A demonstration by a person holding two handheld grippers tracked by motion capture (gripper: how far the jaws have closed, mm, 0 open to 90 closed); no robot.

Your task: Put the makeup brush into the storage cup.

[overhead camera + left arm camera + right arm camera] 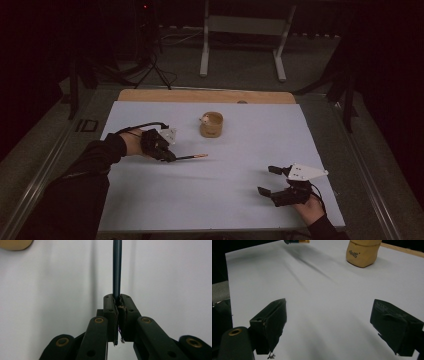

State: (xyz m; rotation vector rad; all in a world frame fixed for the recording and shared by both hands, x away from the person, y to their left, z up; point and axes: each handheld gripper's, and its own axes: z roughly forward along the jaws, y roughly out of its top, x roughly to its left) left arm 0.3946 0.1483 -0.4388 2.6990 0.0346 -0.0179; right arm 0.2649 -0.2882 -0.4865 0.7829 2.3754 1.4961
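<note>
A thin dark pencil with an orange tip sticks out level over the white sheet, and my left gripper is shut on its near end. In the left gripper view the pads of my left gripper clamp the dark shaft of the pencil, which runs straight up out of the frame. A tan wooden cup stands upright behind the pencil's tip, with something small and white at its rim. My right gripper rests at the front right, jaws wide open with nothing between them.
The white sheet covers most of the table, with a strip of wooden board showing at its far edge. The cup appears far ahead of my right gripper. A metal stand's legs are on the floor beyond the table.
</note>
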